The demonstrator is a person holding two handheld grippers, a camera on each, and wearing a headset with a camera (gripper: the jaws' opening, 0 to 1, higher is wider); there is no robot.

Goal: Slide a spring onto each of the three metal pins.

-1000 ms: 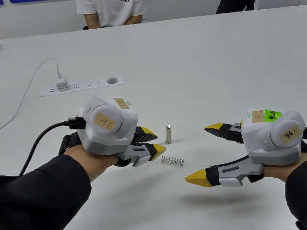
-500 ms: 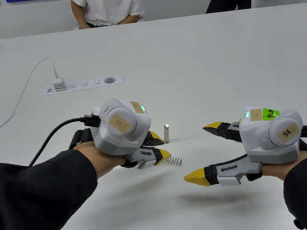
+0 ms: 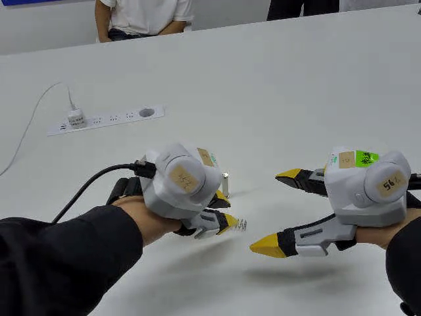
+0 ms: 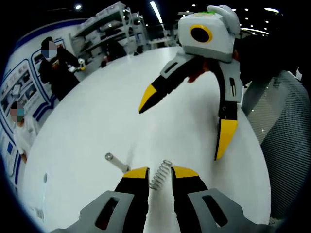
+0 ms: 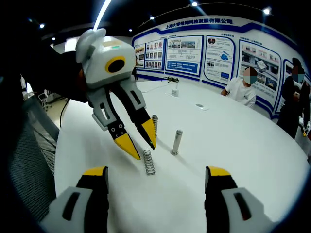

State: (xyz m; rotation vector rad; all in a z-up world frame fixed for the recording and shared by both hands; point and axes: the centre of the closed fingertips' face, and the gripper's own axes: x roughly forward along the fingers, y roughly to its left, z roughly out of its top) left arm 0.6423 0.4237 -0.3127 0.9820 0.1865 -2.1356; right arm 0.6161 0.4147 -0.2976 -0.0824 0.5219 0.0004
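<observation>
L gripper jaws barely apart, straddling spring lying just beside pin. R gripper spread wide, pin's other side. Off-center pinch could flick spring away or tip the pin imo.

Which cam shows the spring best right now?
Right gripper view: the spring is whole and unobstructed. Left gripper view has its near end between the left gripper's tips. Head view shows an end of it past that gripper.
</observation>
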